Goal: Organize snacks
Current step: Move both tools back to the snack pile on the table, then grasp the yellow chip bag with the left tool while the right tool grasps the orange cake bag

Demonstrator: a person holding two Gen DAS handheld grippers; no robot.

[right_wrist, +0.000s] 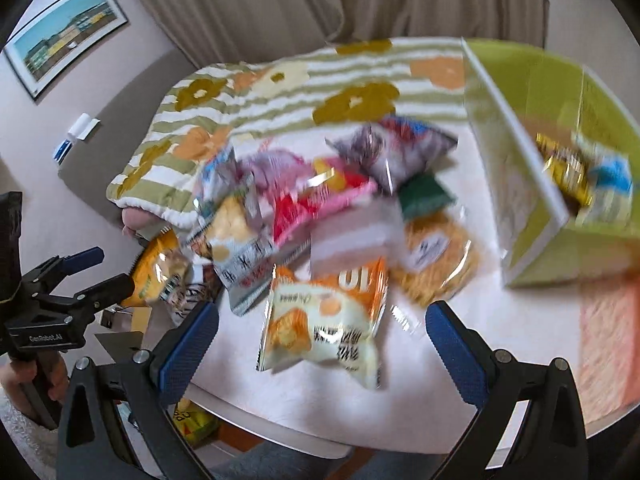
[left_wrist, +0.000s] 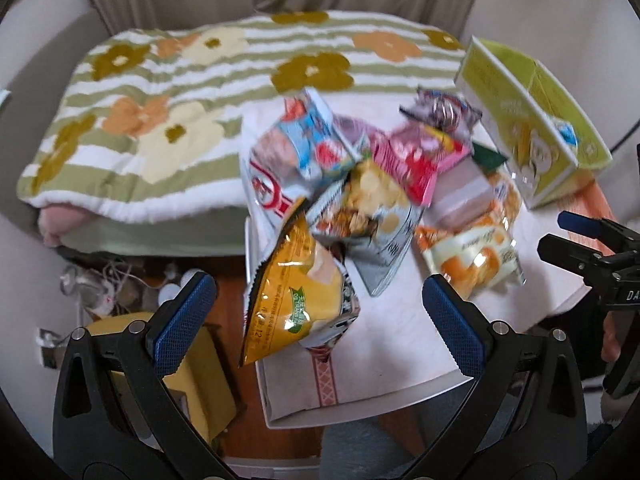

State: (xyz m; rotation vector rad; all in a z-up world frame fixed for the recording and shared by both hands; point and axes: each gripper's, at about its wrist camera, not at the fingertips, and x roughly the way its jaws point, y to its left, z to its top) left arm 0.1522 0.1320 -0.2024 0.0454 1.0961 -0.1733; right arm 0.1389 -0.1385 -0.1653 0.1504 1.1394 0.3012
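Here we see a heap of crinkled, shiny plastic snack bags [left_wrist: 360, 200] on the white worktop [left_wrist: 400, 340]; both our left hand-held gripper [left_wrist: 320, 312] and right hand-held gripper [right_wrist: 322, 332] are wide open, holding nothing.

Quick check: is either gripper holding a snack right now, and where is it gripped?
Nothing is held. The left gripper and right gripper both stand open above the snack pile.

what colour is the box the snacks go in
Lime green box with white edges, clearest in the right wrist view.
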